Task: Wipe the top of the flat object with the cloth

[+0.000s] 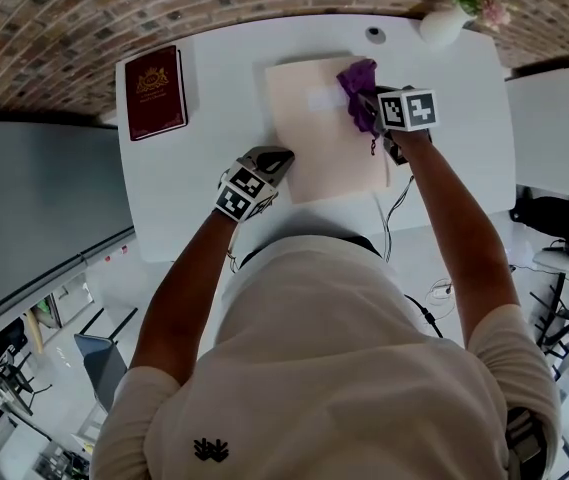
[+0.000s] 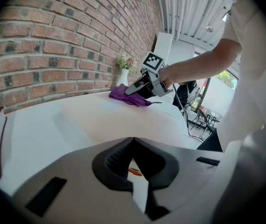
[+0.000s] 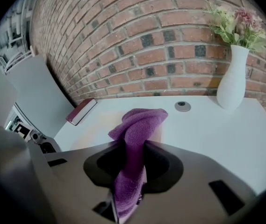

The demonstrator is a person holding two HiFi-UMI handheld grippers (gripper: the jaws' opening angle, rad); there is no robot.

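Brick wall (image 1: pixel 164 8) runs behind the far edge of a white counter (image 1: pixel 224 78). On the middle of the counter lies the flat object (image 1: pixel 314 138), a cream board w/ the long side going away from the person. It is flat on the surface.

A dark red book (image 1: pixel 156 91) w/ a gold emblem lies on the far left part of the counter, well apart from the board. A white vase (image 1: pixel 442 25) w/ flowers stands upright at the far right corner, near the wall.

Left gripper (image 1: pixel 282 154) is low at the near left corner of the board. In its own view the jaws meet at the tips w/ nothing btw. them. If it touches the board or not, I cannot tell.

Right gripper (image 1: pixel 362 103) is over the far right part of the board. Its jaws are closed on the purple cloth (image 1: pixel 357 78). In the right gripper view the cloth (image 3: pixel 135 139) goes up btw. the two jaws, and the free end is bunched in front of them. In the left gripper view this bunched end (image 2: pixel 129 96) lies on the board top, just in front of the right gripper (image 2: pixel 142 85).

Smallest thing: a round grey cap (image 1: pixel 375 35) set in the counter, near the far edge, btw. the board and the vase.
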